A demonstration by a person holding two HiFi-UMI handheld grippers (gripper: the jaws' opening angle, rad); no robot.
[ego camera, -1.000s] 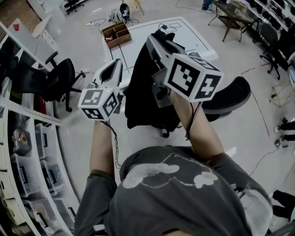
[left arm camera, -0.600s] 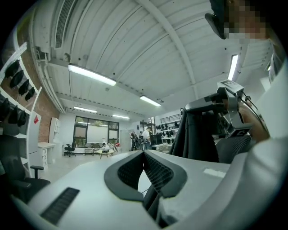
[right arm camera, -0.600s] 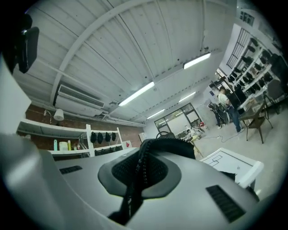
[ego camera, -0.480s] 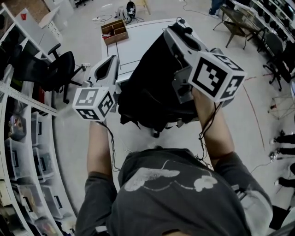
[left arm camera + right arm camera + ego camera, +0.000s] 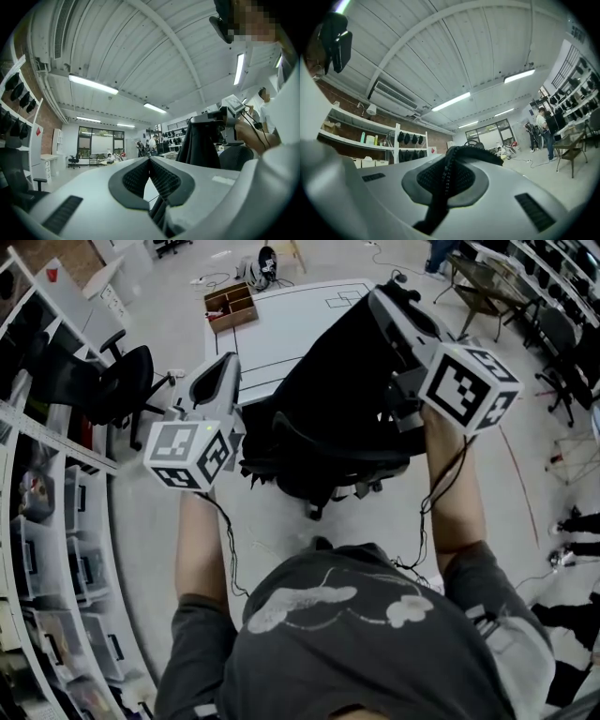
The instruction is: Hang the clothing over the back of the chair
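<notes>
A black garment hangs spread between my two grippers, above a black office chair whose curved back shows just below the cloth. My right gripper is shut on the garment's zipper edge, which runs out between its pads. At the cloth's left edge my left gripper is held up; its jaws meet at the tips, with dark cloth trailing below them. The left gripper view also shows the garment draping from the right gripper, with the chair's back beside it.
A white table stands beyond the chair, with a wooden box on the floor behind it. Another black office chair and storage shelves are at the left. Folding chairs and tables sit at the upper right.
The right gripper has swung to the right and farther out, the left one slightly left. The garment, bunched a second ago, now spreads wide over the chair.
</notes>
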